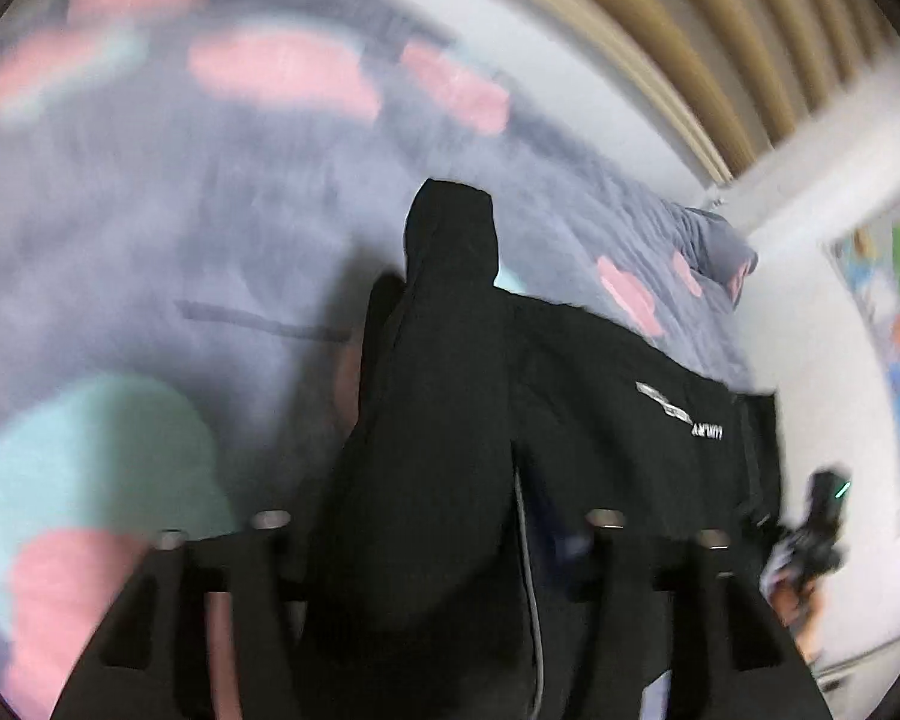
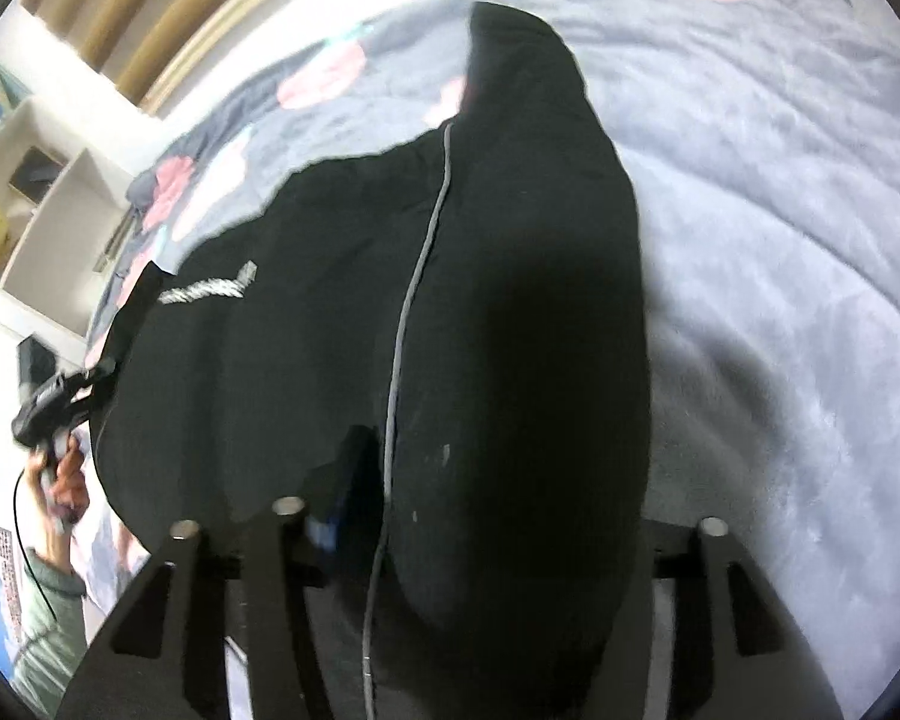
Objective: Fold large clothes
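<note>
The bed (image 2: 780,240) with its grey cover, printed with pink and green shapes, lies below and ahead of both tongs and serves as the place to work. The black garment (image 2: 510,300) is the thing to fold. It seems to be raised off the cover, I think in order to spread it before a fold, and it stretches from one pair of tongs toward the other.

In the right wrist view a thick roll of it runs straight forward from the right tongs (image 2: 498,528), between the two fingers. These fingers stand wide apart, but the cloth hides the tips, so I cannot tell if they pinch it.

The left tongs (image 1: 438,540) show the same: fingers spread, black cloth filling the gap, grip not visible. Seen from the right side, the edge of the garment reaches them, and a hand (image 2: 60,474) carries them.

A thin pale cord (image 2: 414,276) runs along the roll toward the right tongs.
</note>
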`<control>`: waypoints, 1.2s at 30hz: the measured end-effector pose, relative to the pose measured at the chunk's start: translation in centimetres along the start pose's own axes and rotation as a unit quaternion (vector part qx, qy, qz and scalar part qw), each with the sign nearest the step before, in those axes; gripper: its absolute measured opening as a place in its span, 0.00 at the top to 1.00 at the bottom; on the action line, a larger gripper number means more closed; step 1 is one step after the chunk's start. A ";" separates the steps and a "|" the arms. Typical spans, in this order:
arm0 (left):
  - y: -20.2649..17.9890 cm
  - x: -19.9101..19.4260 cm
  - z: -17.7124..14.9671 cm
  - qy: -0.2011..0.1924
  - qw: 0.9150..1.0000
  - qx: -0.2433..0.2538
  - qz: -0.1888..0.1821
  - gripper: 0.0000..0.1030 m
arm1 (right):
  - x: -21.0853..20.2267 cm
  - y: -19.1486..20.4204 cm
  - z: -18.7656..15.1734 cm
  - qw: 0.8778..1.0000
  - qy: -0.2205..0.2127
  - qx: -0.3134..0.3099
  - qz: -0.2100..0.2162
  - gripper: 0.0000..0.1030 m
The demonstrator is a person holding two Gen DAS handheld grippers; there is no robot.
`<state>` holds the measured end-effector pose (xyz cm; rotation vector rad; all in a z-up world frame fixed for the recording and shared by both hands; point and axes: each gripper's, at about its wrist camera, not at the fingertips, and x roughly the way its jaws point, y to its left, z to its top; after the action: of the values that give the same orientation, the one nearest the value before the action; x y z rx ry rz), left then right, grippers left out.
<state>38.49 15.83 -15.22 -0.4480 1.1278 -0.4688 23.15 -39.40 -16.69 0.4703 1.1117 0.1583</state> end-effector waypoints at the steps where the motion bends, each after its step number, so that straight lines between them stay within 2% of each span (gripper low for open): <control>1: 1.0 1.6 0.4 0.026 0.999 -0.019 0.001 0.22 | 0.6 -0.4 -0.1 1.000 0.005 0.002 0.003 0.36; 2: 1.8 2.9 0.7 0.046 0.998 -0.034 -0.004 0.22 | 1.3 -1.2 -0.1 1.000 0.011 0.008 0.012 0.34; 3: 2.9 4.5 0.9 0.072 0.996 -0.053 -0.029 0.22 | 1.7 -1.8 -0.2 1.000 0.014 0.014 0.020 0.29; 4: 3.4 5.4 0.9 0.087 0.993 -0.062 -0.045 0.21 | 2.2 -2.5 -0.4 0.999 0.018 0.020 0.030 0.20; 5: 4.3 6.8 1.0 0.108 0.989 -0.077 -0.065 0.17 | 2.3 -3.2 -1.1 0.999 0.021 0.025 0.036 0.17; 6: 4.6 7.2 0.9 0.114 0.987 -0.084 -0.073 0.13 | 3.1 -3.6 -1.1 0.998 0.028 0.030 0.053 0.13; 9: 5.0 8.0 1.1 0.124 0.984 -0.076 -0.106 0.12 | 5.4 -4.2 -1.6 0.991 0.055 0.041 0.118 0.12; 11: 4.5 8.3 1.3 0.133 0.983 -0.065 -0.111 0.12 | 7.0 -4.0 -1.1 0.989 0.065 0.043 0.127 0.12; 12: 4.2 8.2 1.3 0.131 0.983 -0.059 -0.111 0.26 | 7.0 -4.0 -1.0 0.989 0.062 0.043 0.128 0.14; 13: 3.7 8.0 1.3 0.126 0.983 -0.052 -0.121 0.44 | 6.7 -3.9 -0.9 0.989 0.058 0.043 0.129 0.21; 14: 3.1 7.5 1.3 0.117 0.985 -0.044 -0.123 0.53 | 6.0 -4.4 -1.3 0.990 0.054 0.041 0.127 0.27; 16: 1.2 5.9 0.8 0.087 0.992 -0.001 -0.087 0.62 | 4.6 -3.5 -1.4 0.992 0.040 0.027 0.116 0.51; 17: 0.3 4.9 0.4 0.069 0.994 0.013 -0.079 0.66 | 3.5 -2.8 -1.6 0.993 0.030 0.020 0.112 0.54; 20: -1.8 1.3 -0.7 0.018 0.995 0.018 -0.101 0.70 | 1.0 -0.7 -2.0 0.995 0.006 -0.001 0.101 0.60; 23: -4.5 -2.0 -2.3 -0.002 0.994 0.039 -0.105 0.70 | -1.9 1.3 -2.8 0.995 -0.006 -0.021 0.094 0.61; 28: -8.4 -8.0 -5.3 -0.009 0.993 0.085 -0.082 0.70 | -7.3 4.8 -5.0 0.994 -0.013 -0.050 0.093 0.61; 31: -8.7 -12.2 -8.3 -0.018 0.992 0.087 -0.089 0.70 | -10.0 5.7 -6.5 0.993 -0.014 -0.074 0.091 0.61; 36: -8.9 -15.5 -12.9 -0.021 0.992 0.085 -0.095 0.70 | -11.1 6.3 -7.1 0.992 -0.001 -0.097 0.078 0.61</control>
<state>19.93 16.04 -3.36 -0.4155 0.9995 -0.7124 12.60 -35.71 -7.26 0.3831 1.0454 0.3990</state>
